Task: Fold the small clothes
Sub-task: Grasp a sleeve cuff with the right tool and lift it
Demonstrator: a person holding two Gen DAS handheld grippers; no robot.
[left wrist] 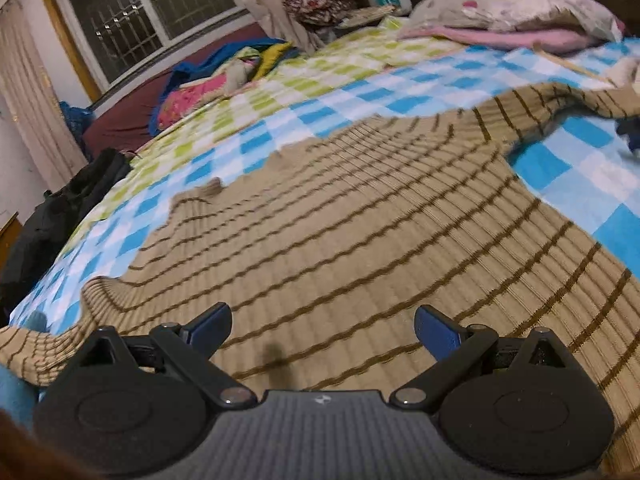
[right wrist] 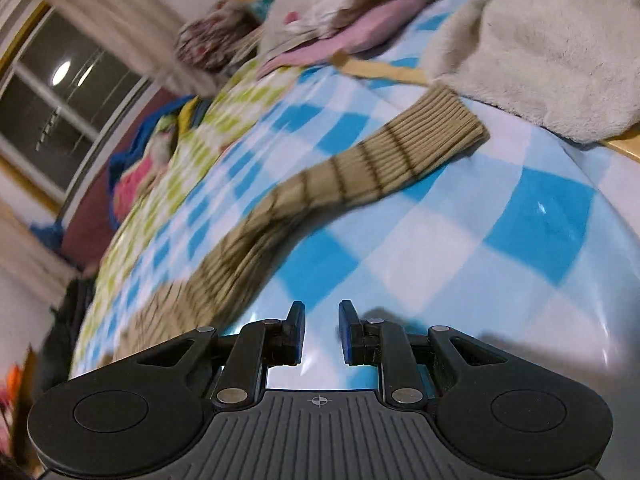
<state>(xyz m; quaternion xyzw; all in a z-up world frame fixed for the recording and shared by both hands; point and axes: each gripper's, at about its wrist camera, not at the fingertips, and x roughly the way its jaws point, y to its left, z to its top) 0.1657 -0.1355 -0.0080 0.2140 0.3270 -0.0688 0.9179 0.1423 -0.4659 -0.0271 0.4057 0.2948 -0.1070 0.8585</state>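
Lying spread across the checked bed sheet [left wrist: 420,80], the tan striped sweater [left wrist: 360,220] looks unfolded: body flat, one sleeve [right wrist: 360,168] stretched toward two o'clock, so every fold appears left to do. The left claw [left wrist: 322,326] hovers over the sweater's body with jaws wide and nothing between them. The right claw [right wrist: 321,330] stands narrow but empty over bare sheet. Only the right wrist view shows the sleeve's cuff and the fleecy grey blanket [right wrist: 540,48] at one o'clock; only the left shows the sweater's body.
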